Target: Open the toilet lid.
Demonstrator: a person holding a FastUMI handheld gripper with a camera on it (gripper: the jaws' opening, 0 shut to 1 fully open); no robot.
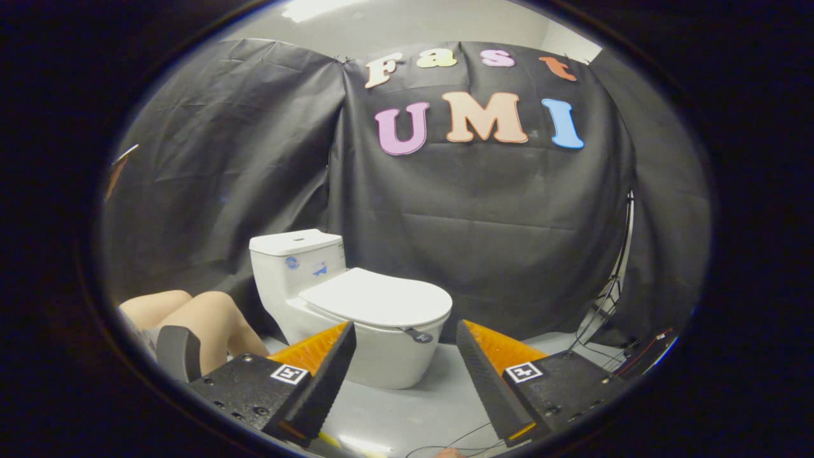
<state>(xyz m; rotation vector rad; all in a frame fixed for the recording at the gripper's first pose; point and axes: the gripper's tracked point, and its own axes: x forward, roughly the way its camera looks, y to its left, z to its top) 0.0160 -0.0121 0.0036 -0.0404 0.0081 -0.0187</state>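
Observation:
A white toilet [356, 305] stands on the grey floor in front of the black cloth wall, its tank [297, 261] at the back left. The white lid [378, 296] lies flat and closed over the bowl. A small dark tab [418, 334] hangs from the lid's front edge. My gripper [405, 334] is open, held some way short of the toilet, and the bowl's front shows in the wide gap between the fingers. Nothing is between the fingers.
A person's bare knees [191, 318] sit to the left of the toilet, beside a dark chair part [178, 350]. A stand with cables [613, 292] rises at the right by the cloth wall. Grey floor [413, 407] lies between me and the toilet.

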